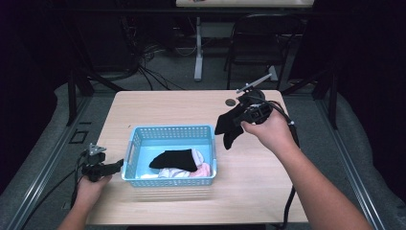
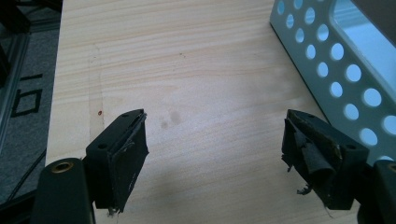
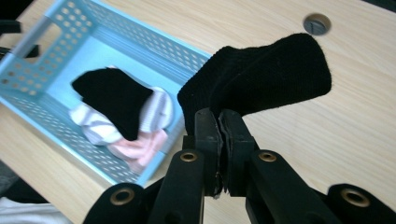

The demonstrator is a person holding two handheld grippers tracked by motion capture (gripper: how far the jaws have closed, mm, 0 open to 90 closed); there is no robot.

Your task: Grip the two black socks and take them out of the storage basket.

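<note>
Now my right gripper (image 3: 219, 126) holds a black knitted sock (image 3: 261, 77), its jaws pinched tight on the fabric, above the light wooden bench (image 1: 249, 167) just right of the light blue perforated plastic basket (image 1: 139, 143). I think the step is to carry this sock over the basket, so I should bring it above the open middle and release low, because the hanging end could catch the rim. My left gripper (image 2: 215, 154) rests beside the basket's left wall with the jaws wide open and nothing between them. In the basket another black sock (image 1: 173, 158) covers pink and white striped clothes (image 1: 184, 171); how many pieces lie there I cannot tell.
</note>
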